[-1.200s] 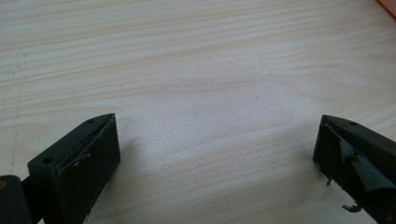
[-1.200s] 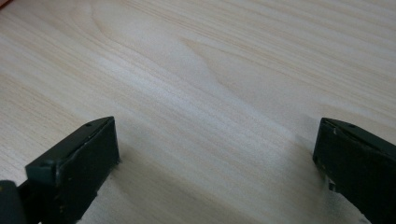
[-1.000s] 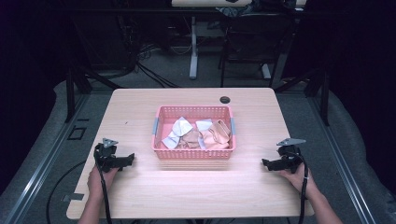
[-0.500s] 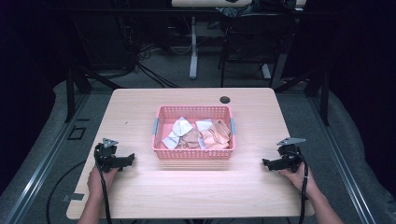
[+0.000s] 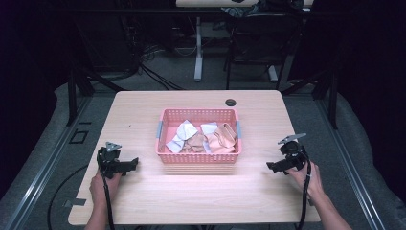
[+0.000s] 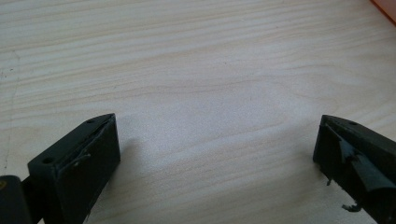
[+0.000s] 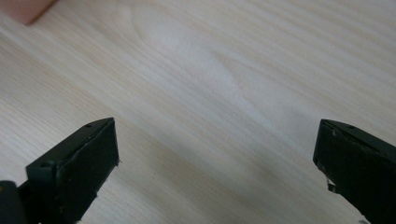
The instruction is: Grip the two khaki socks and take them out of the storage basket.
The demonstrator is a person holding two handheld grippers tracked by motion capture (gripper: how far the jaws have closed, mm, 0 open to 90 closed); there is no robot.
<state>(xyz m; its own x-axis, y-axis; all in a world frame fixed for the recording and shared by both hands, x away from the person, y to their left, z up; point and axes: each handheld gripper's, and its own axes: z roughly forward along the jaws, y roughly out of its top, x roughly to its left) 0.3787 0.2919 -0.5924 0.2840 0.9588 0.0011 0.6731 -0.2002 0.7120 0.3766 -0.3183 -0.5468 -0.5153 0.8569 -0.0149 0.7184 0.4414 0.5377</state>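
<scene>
A pink plastic basket [image 5: 199,157] stands in the middle of the wooden table [image 5: 143,115]. Inside it lie crumpled pale blue cloths [image 5: 184,132] and beige cloths [image 5: 218,140]. My left gripper [image 5: 133,164] rests low over the table, left of the basket, pointing toward it. In the left gripper view its jaws stand wide apart over bare wood, so the left gripper [image 6: 217,154] is open and empty. My right gripper [image 5: 272,166] sits right of the basket, also aimed at it. The right gripper [image 7: 217,154] is open too, with only wood between its fingers.
A dark round grommet [image 5: 231,102] is set in the table near its far edge. Beyond the table are a chair [image 5: 258,43], a desk leg [image 5: 197,48] and cables on the grey floor. A corner of the basket [image 6: 385,7] shows at the left gripper view's top right.
</scene>
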